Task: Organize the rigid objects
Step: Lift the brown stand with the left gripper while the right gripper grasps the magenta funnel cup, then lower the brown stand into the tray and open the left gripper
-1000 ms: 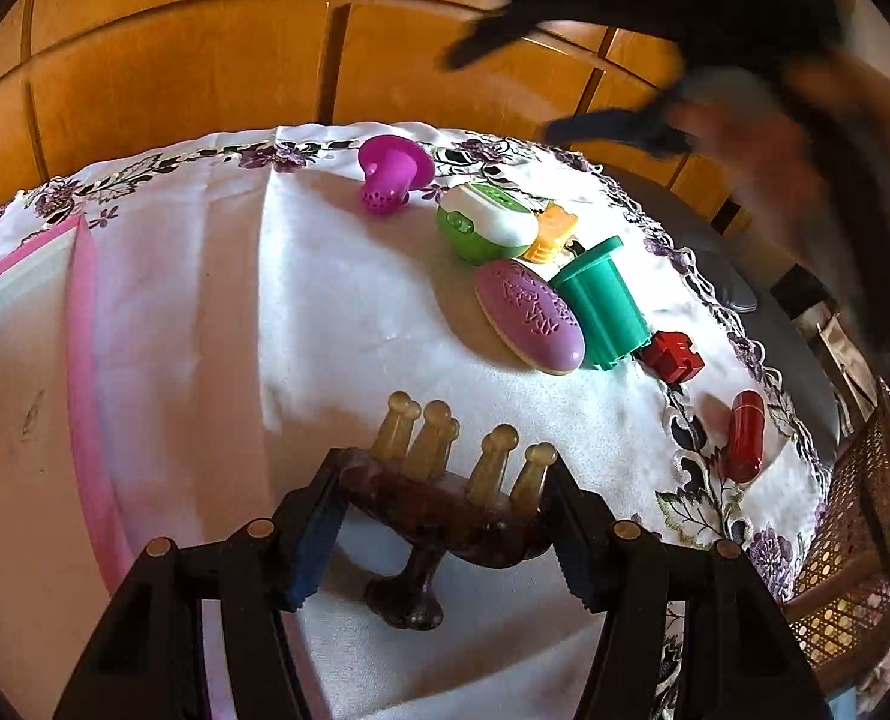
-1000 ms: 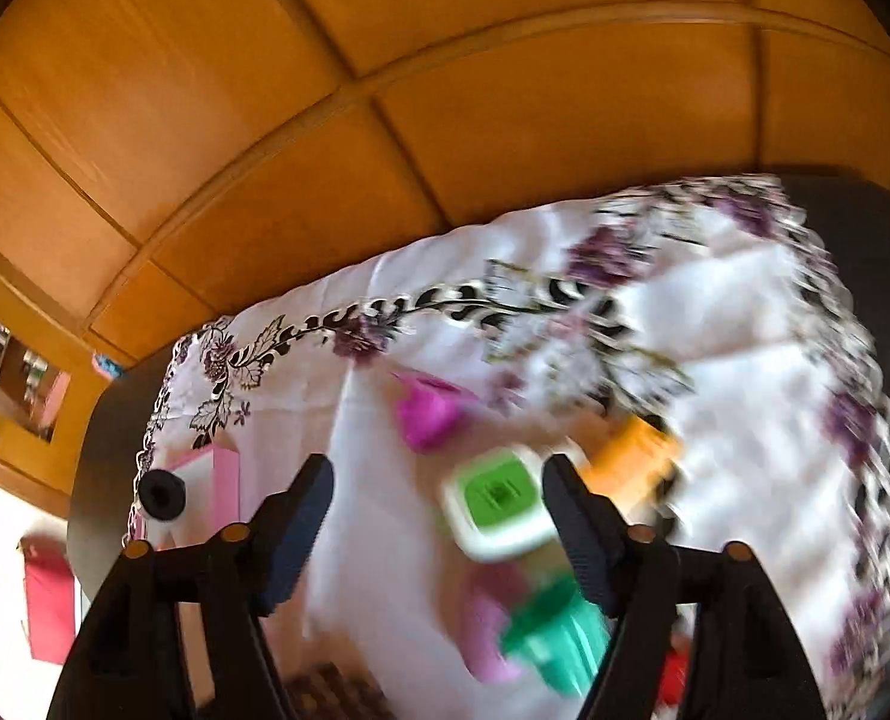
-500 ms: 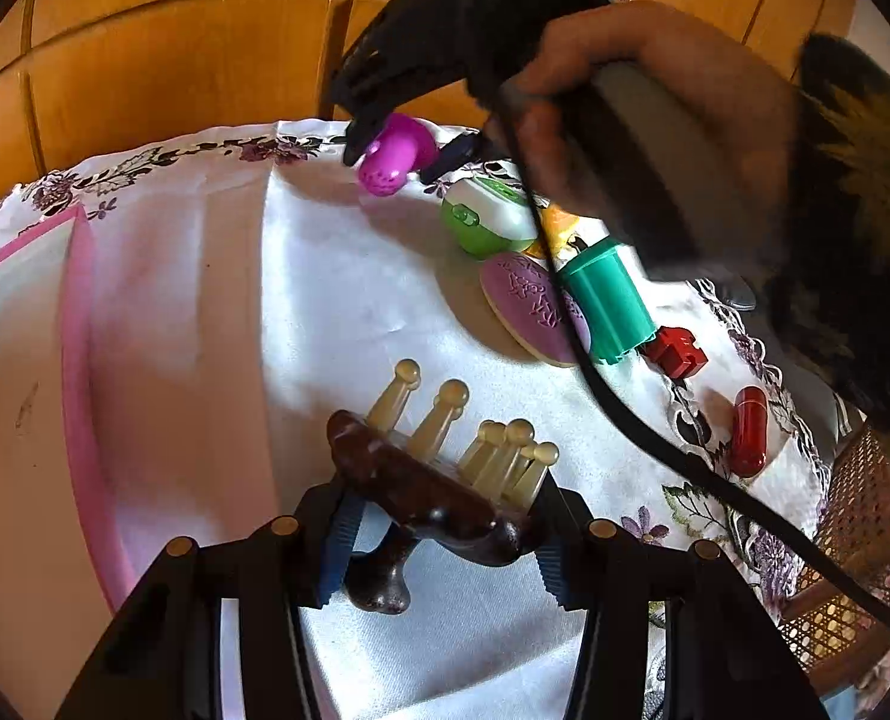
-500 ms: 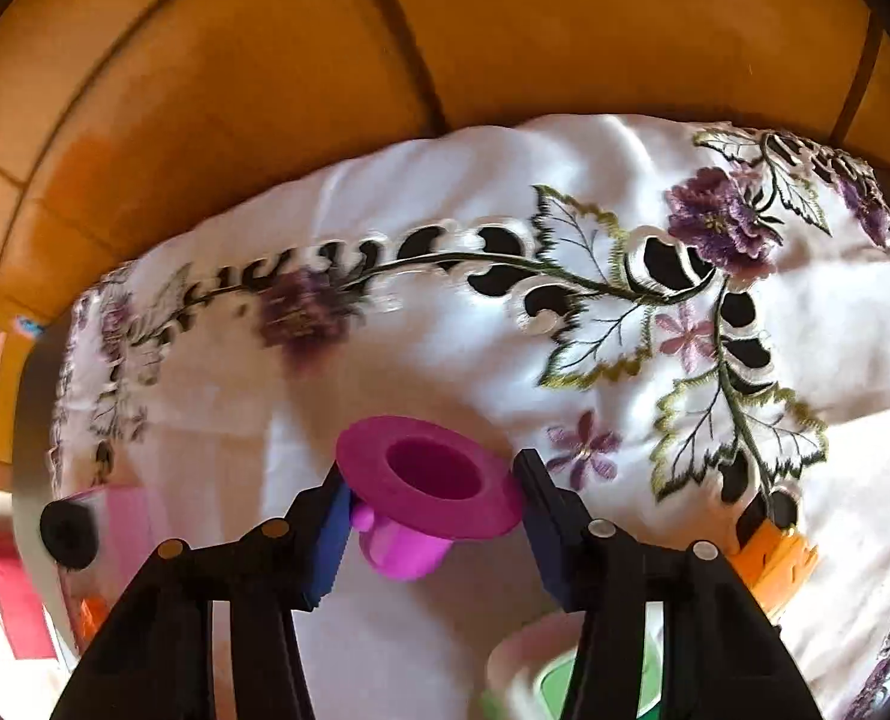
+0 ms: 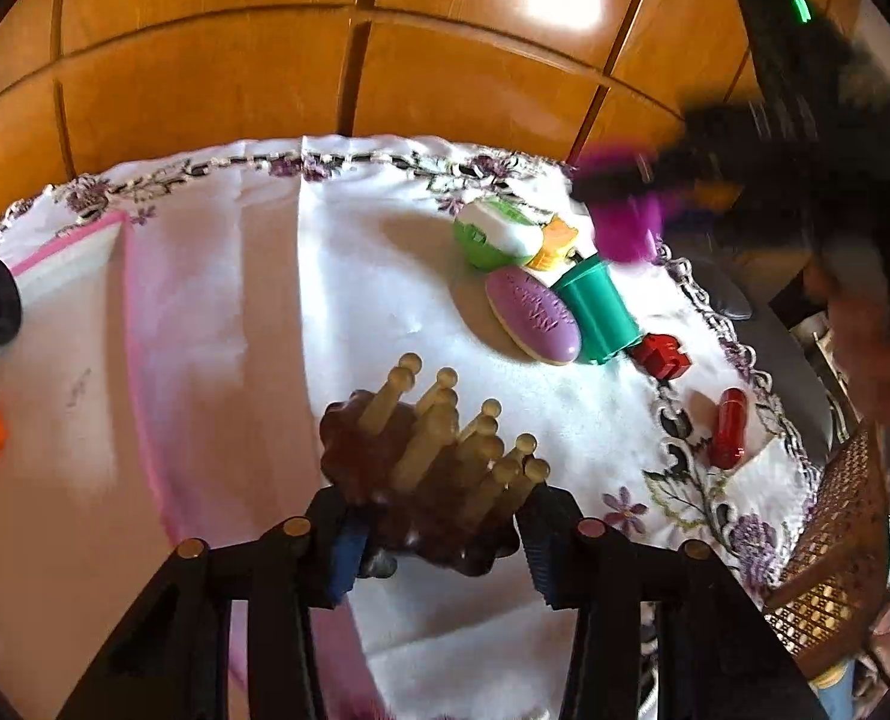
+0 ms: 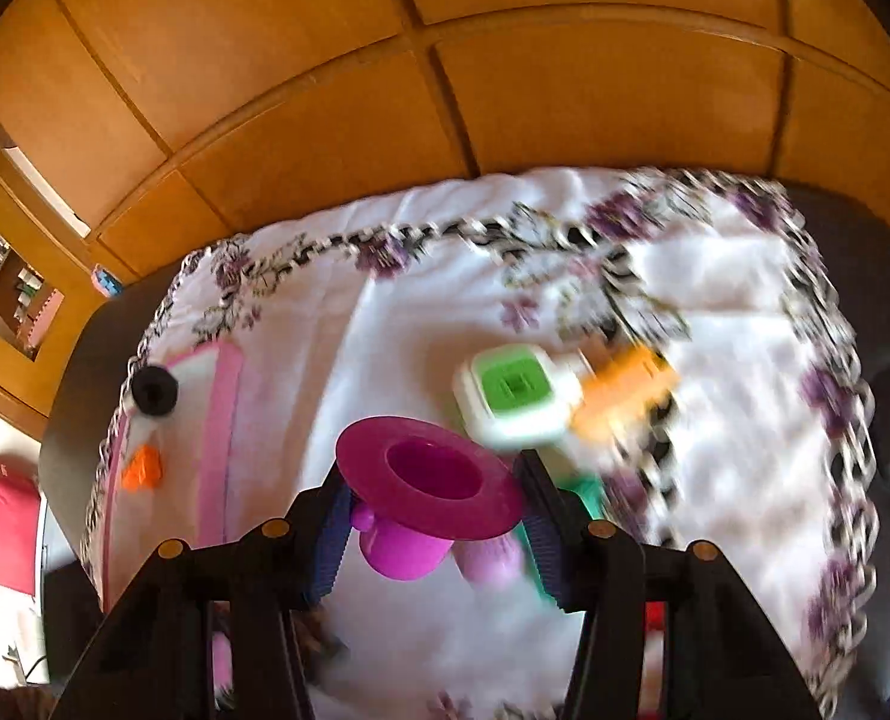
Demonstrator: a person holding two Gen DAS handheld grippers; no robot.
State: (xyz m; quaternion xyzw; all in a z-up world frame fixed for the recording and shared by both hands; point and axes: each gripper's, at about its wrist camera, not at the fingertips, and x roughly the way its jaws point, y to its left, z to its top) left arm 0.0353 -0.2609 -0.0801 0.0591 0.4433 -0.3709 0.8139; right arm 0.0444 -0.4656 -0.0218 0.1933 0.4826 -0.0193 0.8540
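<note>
Massager (image 5: pixel 427 468) and funnel (image 6: pixel 427 492), both gripped

The right hand-held gripper (image 5: pixel 643 186) and its magenta cup (image 5: pixel 625 228) are motion-blurred.

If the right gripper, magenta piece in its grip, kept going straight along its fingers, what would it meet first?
Probably the green-and-white box, which sits just beyond the magenta funnel-shaped piece held by the right gripper. Motion blur and unclear height mean it might pass above it.
</note>
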